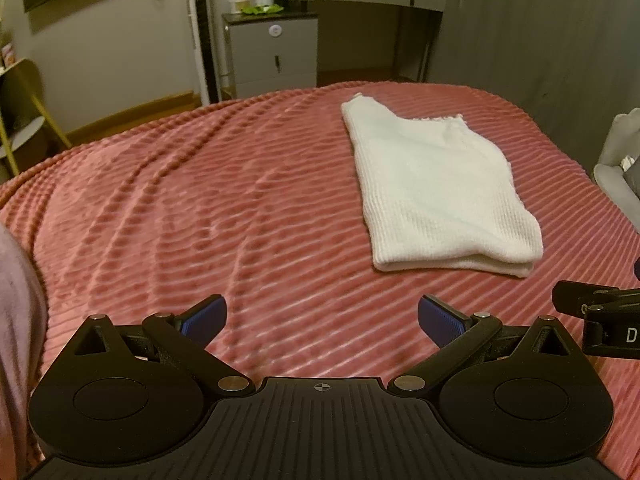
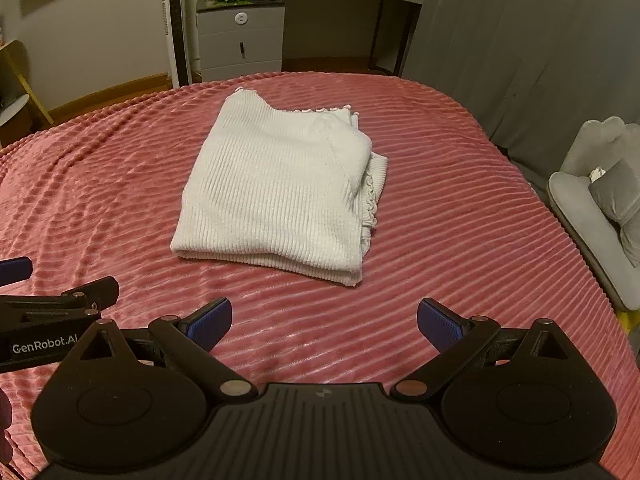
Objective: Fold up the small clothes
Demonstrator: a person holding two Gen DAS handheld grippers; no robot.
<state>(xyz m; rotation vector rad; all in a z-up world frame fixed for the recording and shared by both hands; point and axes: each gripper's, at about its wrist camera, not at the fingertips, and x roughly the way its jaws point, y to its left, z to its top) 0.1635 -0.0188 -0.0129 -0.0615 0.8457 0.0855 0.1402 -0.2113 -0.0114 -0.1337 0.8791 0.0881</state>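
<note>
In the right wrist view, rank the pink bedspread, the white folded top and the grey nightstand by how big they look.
1. Pink bedspread, which fills most of the view.
2. White folded top.
3. Grey nightstand, though it stands farther from the camera, so its true size is unsure.

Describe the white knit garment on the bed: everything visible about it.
The white knit garment is a small ribbed top, cream-white, soft and thick-looking. It lies folded into a rough rectangle of several layers, the stacked fold edges facing the cameras. A tiny scalloped trim runs along its far edge and down the right side, where an under-layer sticks out slightly. It rests flat on the pink ribbed bedspread, and nothing else touches it. Both grippers sit short of it, open and empty.
</note>
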